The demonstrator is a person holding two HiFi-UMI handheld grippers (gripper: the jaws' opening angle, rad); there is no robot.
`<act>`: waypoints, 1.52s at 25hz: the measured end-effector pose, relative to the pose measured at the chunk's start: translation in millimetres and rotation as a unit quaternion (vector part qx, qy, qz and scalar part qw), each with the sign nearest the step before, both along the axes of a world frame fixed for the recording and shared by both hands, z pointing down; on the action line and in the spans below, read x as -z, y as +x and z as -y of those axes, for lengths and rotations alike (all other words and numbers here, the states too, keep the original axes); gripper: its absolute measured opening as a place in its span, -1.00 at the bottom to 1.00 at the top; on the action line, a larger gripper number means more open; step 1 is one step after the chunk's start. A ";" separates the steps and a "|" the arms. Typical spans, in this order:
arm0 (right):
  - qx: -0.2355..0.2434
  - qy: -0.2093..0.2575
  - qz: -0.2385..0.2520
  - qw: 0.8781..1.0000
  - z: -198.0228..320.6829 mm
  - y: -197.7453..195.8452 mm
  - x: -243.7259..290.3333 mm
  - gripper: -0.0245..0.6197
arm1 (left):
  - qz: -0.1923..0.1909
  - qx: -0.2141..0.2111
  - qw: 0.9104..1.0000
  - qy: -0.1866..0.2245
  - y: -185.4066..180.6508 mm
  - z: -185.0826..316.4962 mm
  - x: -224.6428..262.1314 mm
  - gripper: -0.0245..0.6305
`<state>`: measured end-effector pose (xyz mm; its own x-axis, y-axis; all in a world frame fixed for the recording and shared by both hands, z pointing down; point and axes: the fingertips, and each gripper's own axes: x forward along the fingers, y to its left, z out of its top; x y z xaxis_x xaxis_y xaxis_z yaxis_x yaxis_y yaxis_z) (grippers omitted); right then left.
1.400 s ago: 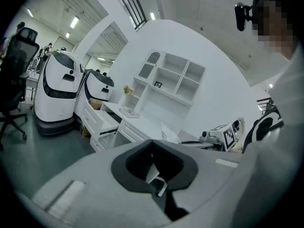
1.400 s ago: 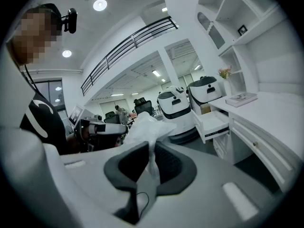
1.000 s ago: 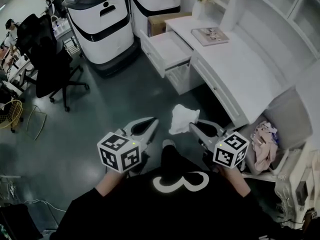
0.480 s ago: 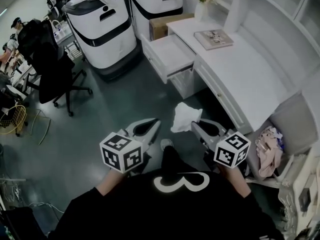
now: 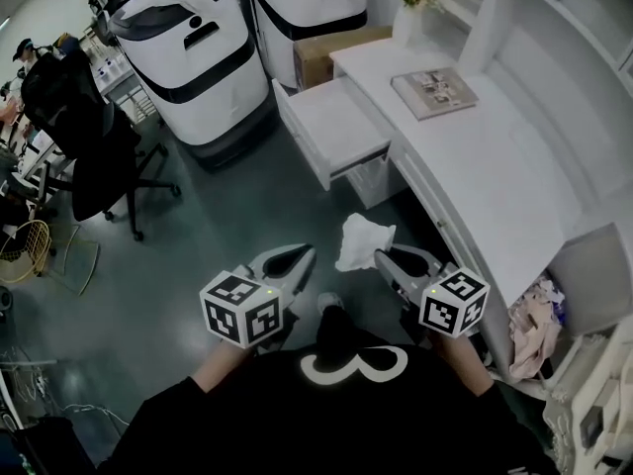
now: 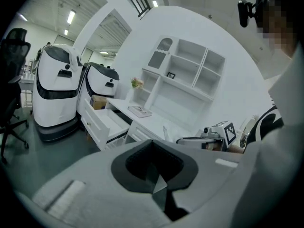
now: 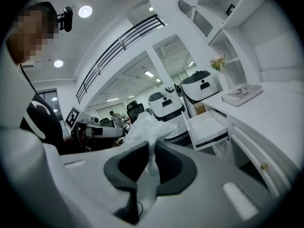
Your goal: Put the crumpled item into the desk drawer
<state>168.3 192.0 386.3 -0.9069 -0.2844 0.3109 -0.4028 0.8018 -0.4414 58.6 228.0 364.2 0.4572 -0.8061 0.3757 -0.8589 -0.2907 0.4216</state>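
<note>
The crumpled white item [image 5: 361, 239] hangs in the air over the dark floor, with my right gripper [image 5: 380, 257] shut on its lower edge. In the right gripper view the crumpled item [image 7: 146, 133] bulges up out of the shut jaws of my right gripper [image 7: 151, 169]. My left gripper [image 5: 303, 253] is level with it a little to the left, shut and holding nothing; its pads meet in the left gripper view [image 6: 155, 175]. The white desk drawer [image 5: 334, 127] stands pulled open ahead of both grippers, its inside bare. The same drawer [image 7: 209, 125] shows beyond the item.
The white desk [image 5: 495, 166] runs along the right, bearing a book [image 5: 434, 91] and a flower vase [image 5: 415, 13]. Two white machines [image 5: 188, 52] and a cardboard box [image 5: 321, 55] stand behind the drawer. A black office chair [image 5: 84, 137] is at left, a clothes basket [image 5: 534, 320] at right.
The view has shifted toward the desk, so the open drawer and desk sit lower and nearer. Both grippers keep their pose, and the right one still holds the crumpled item.
</note>
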 end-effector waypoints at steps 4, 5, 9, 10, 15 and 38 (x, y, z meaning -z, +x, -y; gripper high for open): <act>0.015 -0.013 -0.003 1.000 55.6 -15.3 -8.0 -0.79 | 0.001 0.013 1.000 -0.012 -13.1 54.8 -5.6 -0.90; 0.019 -0.017 -0.002 1.000 68.8 -19.7 -8.7 -0.79 | 0.002 0.015 1.000 -0.015 -15.5 67.8 -6.1 -0.90; 0.041 -0.023 0.003 0.999 112.9 -37.4 -5.9 -0.79 | 0.011 0.021 1.000 -0.019 -24.7 111.3 -0.1 -0.90; 0.046 -0.022 0.004 0.999 122.0 -41.2 -4.2 -0.79 | 0.015 0.023 0.999 -0.018 -27.6 119.6 2.4 -0.90; 0.060 -0.012 0.008 0.998 157.1 -55.7 0.9 -0.79 | 0.029 0.039 0.999 -0.007 -44.3 150.9 9.9 -0.90; -0.003 -0.007 -0.011 1.000 243.3 -74.3 -5.3 -0.79 | 0.018 -0.023 1.000 0.000 -70.5 251.9 2.9 -0.90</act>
<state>94.0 -51.3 391.6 -0.8983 -0.2856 0.3340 -0.4172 0.7929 -0.4441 -11.9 -23.9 361.2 0.4798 -0.7847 0.3925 -0.8591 -0.3295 0.3915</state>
